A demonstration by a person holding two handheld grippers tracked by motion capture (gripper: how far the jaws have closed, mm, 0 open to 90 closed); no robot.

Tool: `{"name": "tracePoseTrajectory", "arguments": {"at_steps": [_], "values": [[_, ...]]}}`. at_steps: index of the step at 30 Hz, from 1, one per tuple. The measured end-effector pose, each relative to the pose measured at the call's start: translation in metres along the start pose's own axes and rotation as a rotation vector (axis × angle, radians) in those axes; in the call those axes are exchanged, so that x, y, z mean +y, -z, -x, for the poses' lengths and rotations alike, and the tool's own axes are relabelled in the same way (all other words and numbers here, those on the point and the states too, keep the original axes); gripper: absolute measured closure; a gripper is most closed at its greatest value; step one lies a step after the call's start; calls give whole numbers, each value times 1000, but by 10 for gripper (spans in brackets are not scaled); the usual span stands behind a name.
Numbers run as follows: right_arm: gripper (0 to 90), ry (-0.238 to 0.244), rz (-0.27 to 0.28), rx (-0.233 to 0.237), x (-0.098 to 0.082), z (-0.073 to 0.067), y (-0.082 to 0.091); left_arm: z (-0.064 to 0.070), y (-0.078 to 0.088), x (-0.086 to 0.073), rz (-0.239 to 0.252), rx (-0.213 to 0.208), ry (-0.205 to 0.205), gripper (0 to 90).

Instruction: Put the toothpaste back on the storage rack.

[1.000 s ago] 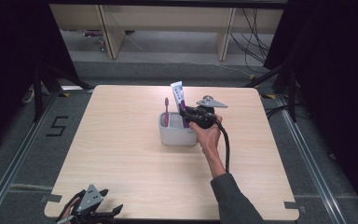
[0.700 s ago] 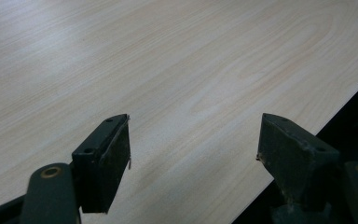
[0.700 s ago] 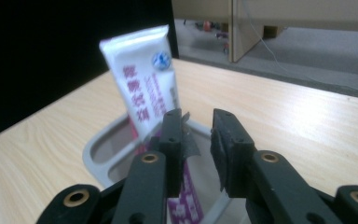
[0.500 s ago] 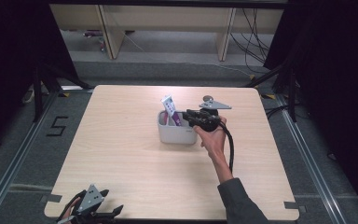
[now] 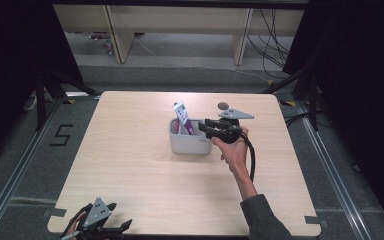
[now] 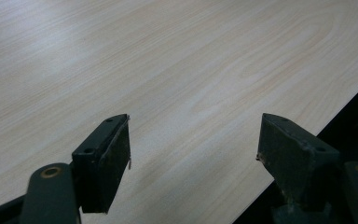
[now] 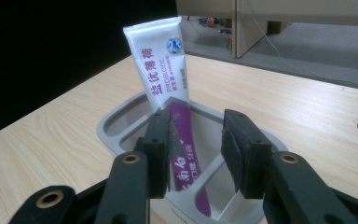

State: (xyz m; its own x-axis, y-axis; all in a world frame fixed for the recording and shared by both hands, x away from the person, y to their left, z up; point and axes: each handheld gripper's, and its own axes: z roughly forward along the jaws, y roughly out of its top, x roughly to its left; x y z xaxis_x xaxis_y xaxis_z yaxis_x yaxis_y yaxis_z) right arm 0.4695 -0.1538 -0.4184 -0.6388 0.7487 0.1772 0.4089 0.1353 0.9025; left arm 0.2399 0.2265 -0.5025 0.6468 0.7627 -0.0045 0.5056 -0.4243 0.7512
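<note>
Just ahead of the right gripper, a white and purple toothpaste tube stands in a grey divided holder. Its long axis runs near upright, leaning away from the gripper, with the flat crimped end pointing up and the lower end down in the compartment. The jaws stand narrowly apart with a gap between them, the tube showing past the left jaw; contact cannot be told. At the table's near left corner, the left gripper rests with jaws wide, bare wood between them, well apart from the holder.
</note>
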Motion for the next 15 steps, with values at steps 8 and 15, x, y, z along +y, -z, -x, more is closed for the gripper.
{"name": "tracePoseTrajectory", "arguments": {"at_steps": [8, 15], "values": [[606, 3, 8, 0, -3, 2, 7, 0, 0, 0, -1, -1, 0, 249], [547, -13, 2, 3, -5, 1, 14, -1, 0, 0, -7, 6, -1, 249]]}}
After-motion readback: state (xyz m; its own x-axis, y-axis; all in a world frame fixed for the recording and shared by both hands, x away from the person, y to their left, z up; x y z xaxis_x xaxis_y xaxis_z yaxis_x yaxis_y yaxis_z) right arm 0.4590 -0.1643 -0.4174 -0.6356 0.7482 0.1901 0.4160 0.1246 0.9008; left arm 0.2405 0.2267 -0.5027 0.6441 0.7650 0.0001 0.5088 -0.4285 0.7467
